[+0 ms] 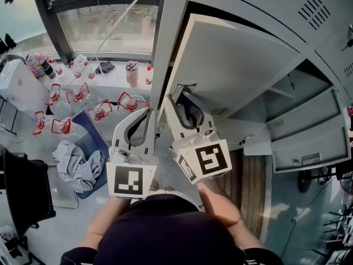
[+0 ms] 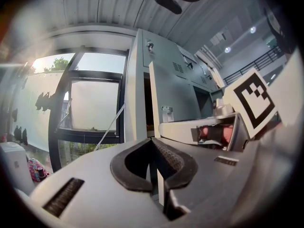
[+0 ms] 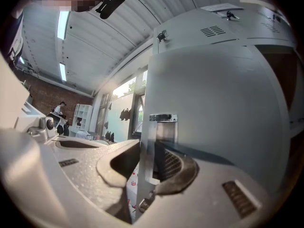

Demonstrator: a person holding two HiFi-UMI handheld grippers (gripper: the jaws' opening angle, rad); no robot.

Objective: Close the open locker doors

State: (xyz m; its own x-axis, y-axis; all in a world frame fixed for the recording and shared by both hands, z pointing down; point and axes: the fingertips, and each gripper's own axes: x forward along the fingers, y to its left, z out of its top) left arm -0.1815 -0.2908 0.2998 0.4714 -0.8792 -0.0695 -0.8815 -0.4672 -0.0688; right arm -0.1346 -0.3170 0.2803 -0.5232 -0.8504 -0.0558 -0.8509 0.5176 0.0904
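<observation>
**Right gripper and door edge.** The right gripper (image 3: pixel 149 148) points level, its jaws closed on the free edge of the open locker door (image 3: pixel 213 103). The edge stands upright between the jaws. One pad lies against the door's outer face, and the other jaw's tip meets the edge from the window side. The door's metal latch (image 3: pixel 163 118) sits just above the jaws on the same edge.

**Head view.** The right gripper (image 1: pixel 179 95) meets the locker door (image 1: pixel 237 65) at its left edge, and the panel runs off to the right toward its hinge side. A dark gap separates this edge from the locker bank (image 1: pixel 259 10) on the far side, so the opening lies beyond the jaws.

**Left gripper.** The left gripper (image 1: pixel 144 115) is just to the left of the right one and apart from the door. Its own view shows the left gripper (image 2: pixel 153 141) with the jaw tips together and nothing between them. The locker door (image 2: pixel 175 94) stands ahead of it and slightly to the right.

**Judgement.** The right gripper is the nearer one and already has the edge. Closing the door likely calls for carrying that edge away from the person into the frame. A second open door (image 1: pixel 309 142) hangs further right.
</observation>
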